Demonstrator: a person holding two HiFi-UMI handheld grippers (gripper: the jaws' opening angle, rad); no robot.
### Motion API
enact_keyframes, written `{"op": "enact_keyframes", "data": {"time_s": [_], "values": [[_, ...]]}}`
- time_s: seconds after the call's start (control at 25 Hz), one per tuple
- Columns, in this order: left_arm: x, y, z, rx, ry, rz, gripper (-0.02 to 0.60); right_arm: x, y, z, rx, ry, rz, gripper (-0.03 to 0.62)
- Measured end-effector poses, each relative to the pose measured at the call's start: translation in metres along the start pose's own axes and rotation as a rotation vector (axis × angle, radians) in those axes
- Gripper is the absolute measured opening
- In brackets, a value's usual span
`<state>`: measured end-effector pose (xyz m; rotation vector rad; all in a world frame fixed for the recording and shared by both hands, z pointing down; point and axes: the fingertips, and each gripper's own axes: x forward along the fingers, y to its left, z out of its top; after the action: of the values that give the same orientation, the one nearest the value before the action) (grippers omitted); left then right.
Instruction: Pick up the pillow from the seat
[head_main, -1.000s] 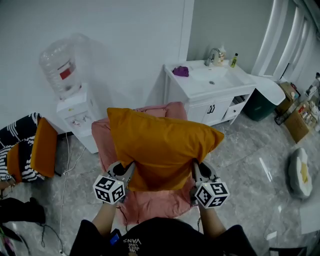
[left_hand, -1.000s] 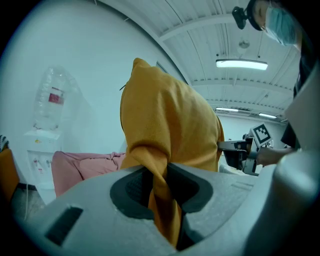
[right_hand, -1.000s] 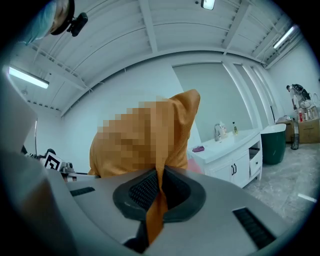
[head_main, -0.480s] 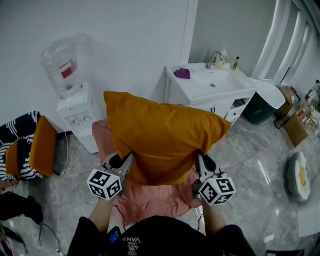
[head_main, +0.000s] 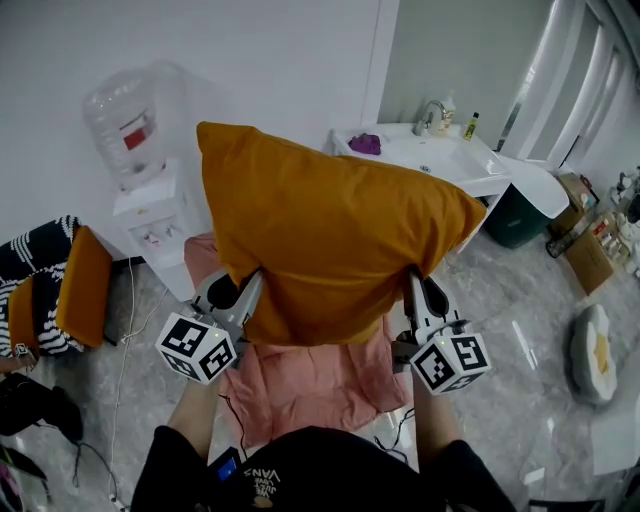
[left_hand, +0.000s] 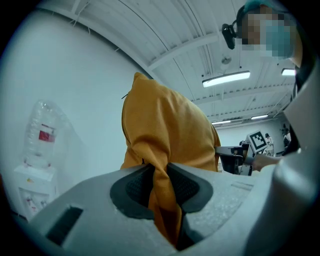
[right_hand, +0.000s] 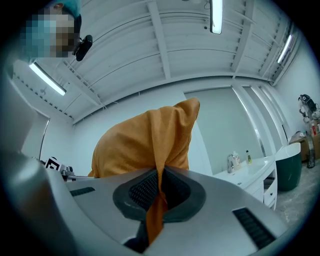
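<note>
A large orange pillow (head_main: 335, 240) hangs in the air above the pink-covered seat (head_main: 310, 375), held at its two lower corners. My left gripper (head_main: 248, 292) is shut on the pillow's left corner; in the left gripper view the orange cloth (left_hand: 167, 150) is pinched between the dark pads (left_hand: 187, 187). My right gripper (head_main: 412, 290) is shut on the right corner, with a fold of pillow (right_hand: 145, 142) squeezed between its pads (right_hand: 145, 190). The pillow hides most of the seat's back.
A water dispenser (head_main: 150, 215) with a bottle (head_main: 125, 125) stands at the wall to the left. A white sink cabinet (head_main: 445, 165) stands to the right, a dark green bin (head_main: 515, 215) beside it. An orange cushion (head_main: 82, 290) rests on a striped seat at far left. Cables trail on the floor.
Both grippers have risen with the pillow, lifting it clear of the pink seat; it now covers the wall and sink cabinet edge behind. More of the seat cover shows below.
</note>
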<state>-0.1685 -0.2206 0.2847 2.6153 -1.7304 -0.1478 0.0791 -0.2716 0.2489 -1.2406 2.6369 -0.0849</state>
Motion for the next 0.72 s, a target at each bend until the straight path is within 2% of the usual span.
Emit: {"op": "enact_keyframes", "data": {"time_s": [0.32, 0.72], "values": [[0.003, 0.001, 0.039, 0.034, -0.071, -0.010, 0.087, 0.009, 0.009, 0.040, -0.038, -0.070, 0.037, 0.011], [0.004, -0.004, 0.067, 0.058, -0.119, -0.017, 0.087, 0.009, 0.013, 0.068, -0.063, -0.126, 0.054, 0.011]]}}
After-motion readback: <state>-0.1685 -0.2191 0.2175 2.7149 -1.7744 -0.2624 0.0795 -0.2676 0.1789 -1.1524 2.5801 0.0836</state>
